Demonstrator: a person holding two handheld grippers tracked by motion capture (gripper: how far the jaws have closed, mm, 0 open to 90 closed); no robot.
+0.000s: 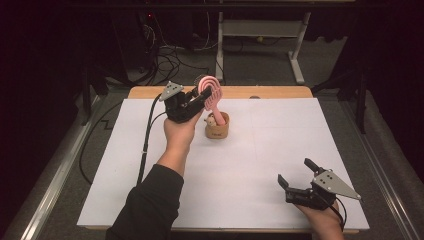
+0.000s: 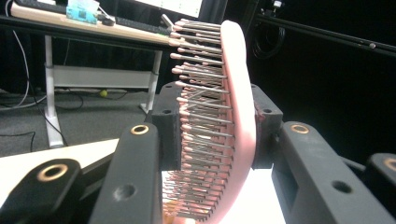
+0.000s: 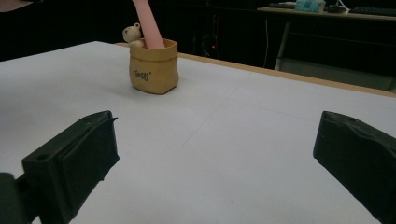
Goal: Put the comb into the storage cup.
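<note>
High view first: we count one pink hairbrush (image 1: 212, 95), one small tan pot (image 1: 217, 128), one little bear figure (image 1: 210, 119) tucked in that pot, and two grippers on the white table sheet (image 1: 260, 150). We see the brush standing nearly upright at the far middle of the sheet, handle down inside the pot and head up, its long axis leaning slightly toward the far left. In the left gripper view its bristles (image 2: 201, 116) point to that view's left. Our left gripper (image 1: 200, 96) has its jaws closed onto the brush head, one on the bristle side and one on the smooth back. Our right gripper (image 1: 296, 173) rests near the sheet's near right corner, jaws spread wide and holding nothing, well apart from the pot.
</note>
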